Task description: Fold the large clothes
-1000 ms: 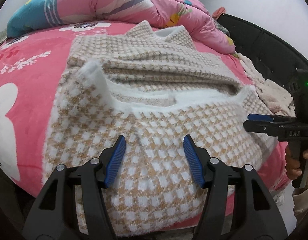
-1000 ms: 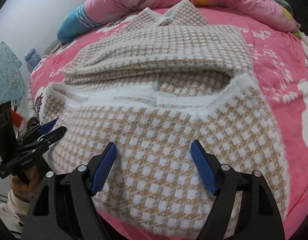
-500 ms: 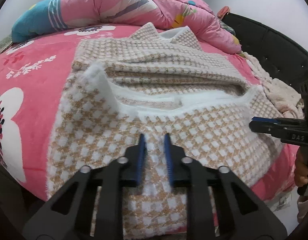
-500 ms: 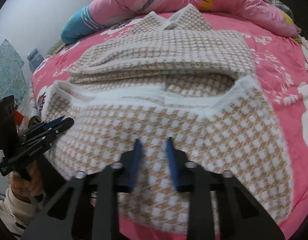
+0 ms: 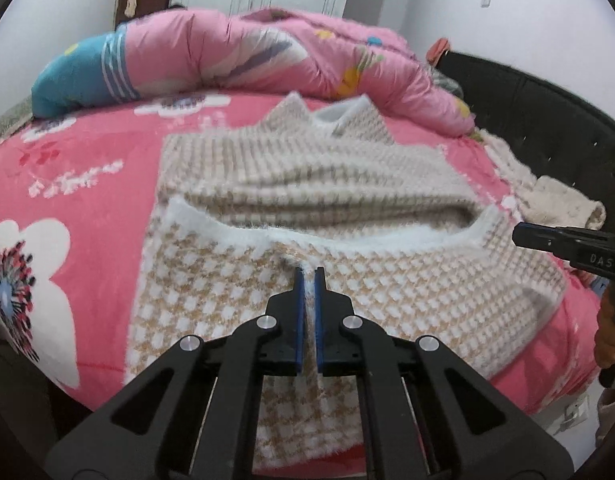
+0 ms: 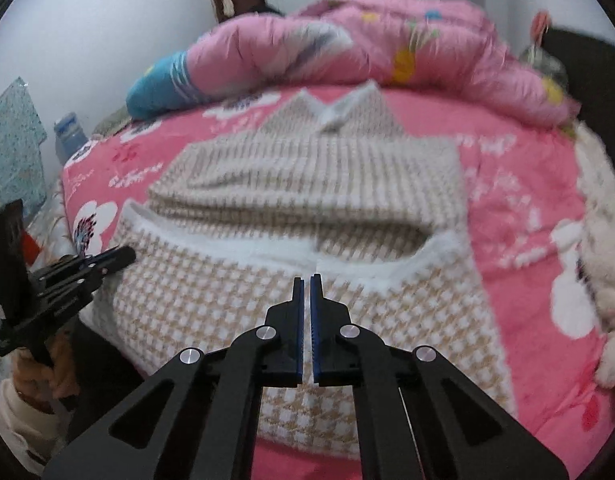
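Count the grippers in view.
2. The left gripper grips the checked sweater's near part toward its left side; the right gripper grips it toward the right side. Both jaws just closed on fabric.

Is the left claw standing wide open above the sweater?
No, the left claw is shut, pinching a ridge of the checked sweater.

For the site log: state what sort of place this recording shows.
Most likely a bedroom at home: a bed with a pink flowered sheet, a rolled pink quilt at its far side, and a houndstooth sweater spread on it.
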`<action>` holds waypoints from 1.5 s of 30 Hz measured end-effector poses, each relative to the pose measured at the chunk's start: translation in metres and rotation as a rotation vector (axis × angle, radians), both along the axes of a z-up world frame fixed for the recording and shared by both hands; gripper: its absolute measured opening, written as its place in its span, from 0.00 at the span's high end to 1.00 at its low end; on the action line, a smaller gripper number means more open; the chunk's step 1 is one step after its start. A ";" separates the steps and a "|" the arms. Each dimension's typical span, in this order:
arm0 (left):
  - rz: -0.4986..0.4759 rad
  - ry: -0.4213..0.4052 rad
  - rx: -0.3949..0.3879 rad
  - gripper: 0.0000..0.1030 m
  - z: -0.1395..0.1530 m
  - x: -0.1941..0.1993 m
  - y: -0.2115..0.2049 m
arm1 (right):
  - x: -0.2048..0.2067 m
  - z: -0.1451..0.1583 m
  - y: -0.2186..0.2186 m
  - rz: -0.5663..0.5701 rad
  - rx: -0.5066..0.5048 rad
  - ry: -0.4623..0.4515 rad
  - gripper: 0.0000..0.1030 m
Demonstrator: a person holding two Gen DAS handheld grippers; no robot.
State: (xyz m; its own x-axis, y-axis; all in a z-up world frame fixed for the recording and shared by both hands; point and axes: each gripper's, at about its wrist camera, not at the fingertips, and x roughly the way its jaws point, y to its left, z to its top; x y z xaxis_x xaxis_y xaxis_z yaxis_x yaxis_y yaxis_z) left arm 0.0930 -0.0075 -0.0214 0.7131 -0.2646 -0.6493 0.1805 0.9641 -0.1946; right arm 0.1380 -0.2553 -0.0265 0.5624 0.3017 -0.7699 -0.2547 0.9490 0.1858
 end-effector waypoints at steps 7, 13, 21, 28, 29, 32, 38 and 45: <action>0.004 0.093 -0.020 0.96 -0.030 0.006 0.002 | 0.018 -0.040 -0.007 -0.027 0.040 0.106 0.47; 0.009 0.087 -0.001 0.96 -0.036 0.006 0.000 | 0.035 -0.057 0.000 -0.004 0.016 0.121 0.78; 0.015 0.000 -0.011 0.96 -0.014 -0.006 0.003 | 0.008 -0.016 0.002 -0.040 -0.028 -0.056 0.93; 0.040 -0.113 0.048 0.96 0.018 0.004 0.004 | 0.023 0.015 0.014 -0.042 -0.066 -0.184 0.93; 0.045 -0.091 0.055 0.96 0.011 0.011 0.004 | 0.035 0.002 0.017 -0.047 -0.072 -0.162 0.93; 0.049 0.024 0.064 0.94 -0.030 0.036 0.007 | 0.061 -0.043 0.019 -0.052 -0.085 -0.060 0.93; 0.033 0.056 -0.005 0.84 -0.036 0.034 0.020 | 0.067 -0.058 0.014 -0.044 -0.083 -0.001 0.85; 0.134 0.061 -0.062 0.78 -0.024 0.046 0.063 | 0.038 -0.019 0.017 0.061 0.000 -0.091 0.63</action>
State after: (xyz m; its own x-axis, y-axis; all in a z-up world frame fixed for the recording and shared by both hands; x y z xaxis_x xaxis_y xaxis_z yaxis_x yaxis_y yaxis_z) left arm 0.1394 0.0556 -0.0455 0.7042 -0.2106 -0.6780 0.0372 0.9646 -0.2610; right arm 0.1758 -0.2386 -0.0457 0.6105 0.3377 -0.7164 -0.3278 0.9312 0.1596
